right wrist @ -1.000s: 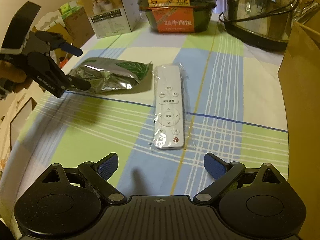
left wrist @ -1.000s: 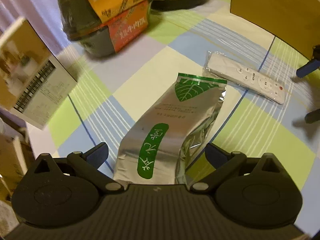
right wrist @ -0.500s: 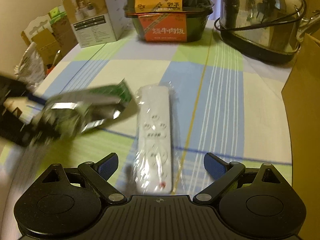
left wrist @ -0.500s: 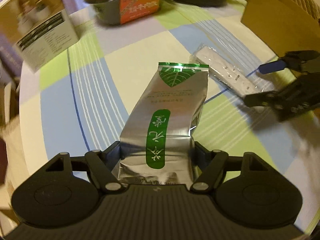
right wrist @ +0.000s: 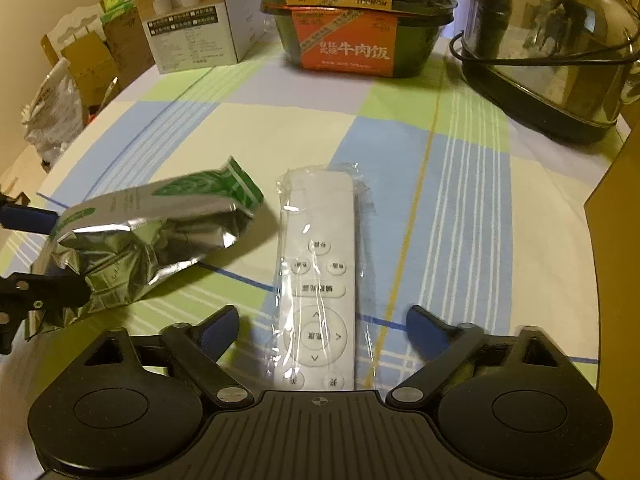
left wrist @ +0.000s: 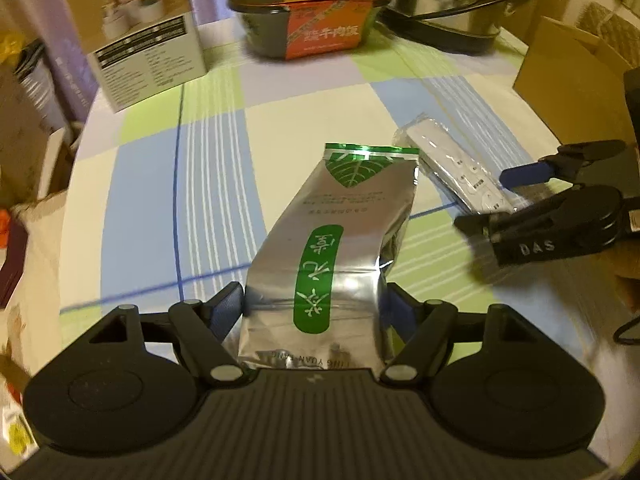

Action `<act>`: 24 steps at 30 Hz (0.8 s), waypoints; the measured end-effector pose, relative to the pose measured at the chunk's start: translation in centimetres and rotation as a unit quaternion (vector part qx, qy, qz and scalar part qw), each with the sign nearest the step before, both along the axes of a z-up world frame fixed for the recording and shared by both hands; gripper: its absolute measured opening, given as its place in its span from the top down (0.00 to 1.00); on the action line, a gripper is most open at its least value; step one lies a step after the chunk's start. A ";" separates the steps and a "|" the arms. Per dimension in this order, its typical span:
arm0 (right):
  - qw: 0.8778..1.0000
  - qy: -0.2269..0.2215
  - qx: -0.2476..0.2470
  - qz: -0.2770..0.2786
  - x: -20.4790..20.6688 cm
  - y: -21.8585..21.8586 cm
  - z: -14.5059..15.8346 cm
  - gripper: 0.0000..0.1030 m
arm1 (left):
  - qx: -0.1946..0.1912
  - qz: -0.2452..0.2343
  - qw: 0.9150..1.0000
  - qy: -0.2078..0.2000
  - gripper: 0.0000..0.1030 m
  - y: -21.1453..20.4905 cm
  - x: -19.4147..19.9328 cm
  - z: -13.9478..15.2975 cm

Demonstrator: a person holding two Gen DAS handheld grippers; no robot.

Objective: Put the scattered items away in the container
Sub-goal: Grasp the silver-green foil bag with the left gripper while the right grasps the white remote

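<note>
We are seeing the left claw [left wrist: 314,308] clamping the near end of a silver foil pouch [left wrist: 344,240] with a green label, its blue pads pressing in on both sides of the pack. In the right wrist view the pouch [right wrist: 160,232] is tilting up off the bench [right wrist: 472,184], its green sealed end pointing toward the far edge and hanging just beside the remote. The left claw [right wrist: 36,252] is showing at the left border of that view, gripping the pouch's crumpled end.

The right claw [right wrist: 322,326] is standing apart, its blue-tipped fingers spread either side of a white remote control [right wrist: 318,280] wrapped in clear plastic. The remote is lying flat on the checked cloth near the middle of the bench, its near end sitting between the fingers, which are not touching it. From the left wrist view the right claw [left wrist: 496,200] is reaching in from the right, over the near end of the remote [left wrist: 452,164].

Along the far edge of the bench we are seeing a white product box [right wrist: 192,16] toward the left corner, a black meal tub [right wrist: 356,28] with an orange sleeve in the middle, and a shiny metal appliance [right wrist: 556,40] toward the right. A brown cardboard box [left wrist: 576,76] is standing at the right edge, open at the top.
</note>
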State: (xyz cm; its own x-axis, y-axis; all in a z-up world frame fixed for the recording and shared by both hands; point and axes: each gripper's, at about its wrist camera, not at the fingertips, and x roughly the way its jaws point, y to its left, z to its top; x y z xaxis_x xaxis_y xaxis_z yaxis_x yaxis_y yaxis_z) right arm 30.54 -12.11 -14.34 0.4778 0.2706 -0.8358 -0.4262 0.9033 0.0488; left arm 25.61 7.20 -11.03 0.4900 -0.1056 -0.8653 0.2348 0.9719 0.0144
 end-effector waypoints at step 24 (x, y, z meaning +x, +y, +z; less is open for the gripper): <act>0.995 0.077 0.004 -0.060 -18.3 -9.3 2.6 0.58 | -0.022 0.101 0.994 0.047 0.28 -9.8 -15.7 1.4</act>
State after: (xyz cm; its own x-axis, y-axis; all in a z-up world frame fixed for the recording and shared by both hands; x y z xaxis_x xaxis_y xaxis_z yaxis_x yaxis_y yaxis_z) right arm 12.24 -21.42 -11.70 0.3741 0.2254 -0.8996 -0.3015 0.9469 0.1119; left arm 9.90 -2.64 -9.67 0.4222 -0.0523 -0.9050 0.0335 0.9986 -0.0421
